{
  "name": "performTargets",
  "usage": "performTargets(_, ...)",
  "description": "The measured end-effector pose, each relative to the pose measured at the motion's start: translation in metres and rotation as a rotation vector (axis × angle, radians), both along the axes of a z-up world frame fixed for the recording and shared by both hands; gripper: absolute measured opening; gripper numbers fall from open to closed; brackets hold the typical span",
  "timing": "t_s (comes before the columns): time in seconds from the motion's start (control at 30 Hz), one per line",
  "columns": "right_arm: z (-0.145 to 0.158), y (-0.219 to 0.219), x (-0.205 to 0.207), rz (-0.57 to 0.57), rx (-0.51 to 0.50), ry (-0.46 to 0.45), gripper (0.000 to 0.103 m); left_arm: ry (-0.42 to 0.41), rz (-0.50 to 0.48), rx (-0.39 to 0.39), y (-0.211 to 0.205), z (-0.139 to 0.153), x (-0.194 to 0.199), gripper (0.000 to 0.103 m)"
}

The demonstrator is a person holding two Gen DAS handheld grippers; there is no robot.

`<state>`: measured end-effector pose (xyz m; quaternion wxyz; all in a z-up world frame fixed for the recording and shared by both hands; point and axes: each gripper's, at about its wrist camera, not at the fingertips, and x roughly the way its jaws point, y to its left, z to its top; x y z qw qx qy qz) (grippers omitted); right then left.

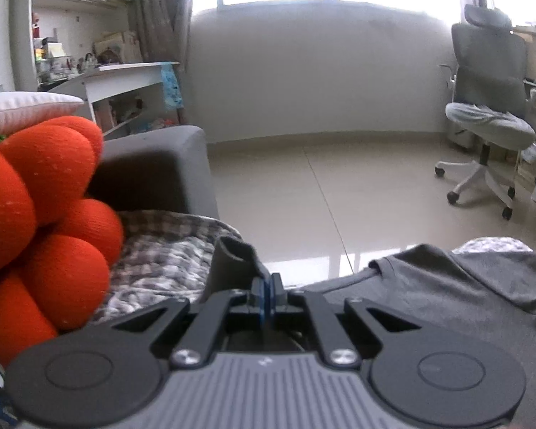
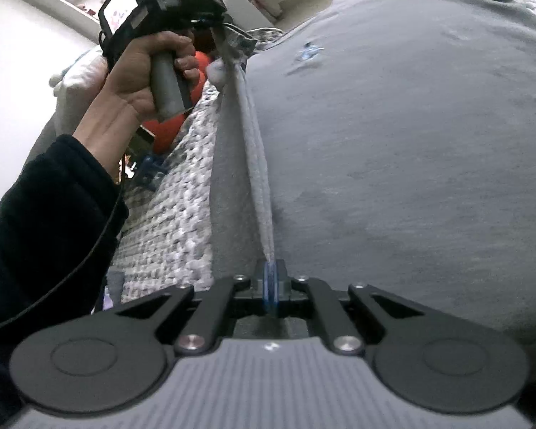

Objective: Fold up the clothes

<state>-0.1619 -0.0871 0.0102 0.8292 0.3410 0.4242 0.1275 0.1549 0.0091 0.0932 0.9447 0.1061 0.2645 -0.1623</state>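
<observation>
Right wrist: both tools, right tool [image 2: 271,286] and left tool [image 1: 267,291], pinching soft grey T-shirt's [image 2: 393,125] taut edge.

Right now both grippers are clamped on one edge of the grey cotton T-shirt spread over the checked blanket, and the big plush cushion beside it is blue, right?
Not quite: the plush cushion is orange-red, as the left wrist view shows. Otherwise yes: the left gripper and right gripper are both shut on the grey cotton T-shirt edge over the checked blanket.
</observation>
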Motion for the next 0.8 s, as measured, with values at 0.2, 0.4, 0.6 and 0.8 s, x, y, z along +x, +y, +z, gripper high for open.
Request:
performTargets(0.2,-0.007,-0.008,-0.001,-0.012,-0.016,0.044,0.004,0.014,-0.034,0.075,-0.019,-0.017,-0.001,0.002)
performTargets(0.4,-0.006,-0.005,0.001,-0.006,-0.068,0.060,0.008,0.057,-0.106,0.108,-0.025,-0.016,-0.011,0.018)
performTargets(0.6,0.004,-0.007,0.008,0.007,-0.126,0.078,0.014,0.097,0.017,-0.097,0.055,0.026,-0.026,0.046)
performTargets(0.8,0.045,-0.028,0.040,-0.016,-0.199,0.004,0.015,0.195,0.262,-0.219,0.134,0.040,-0.063,0.046)
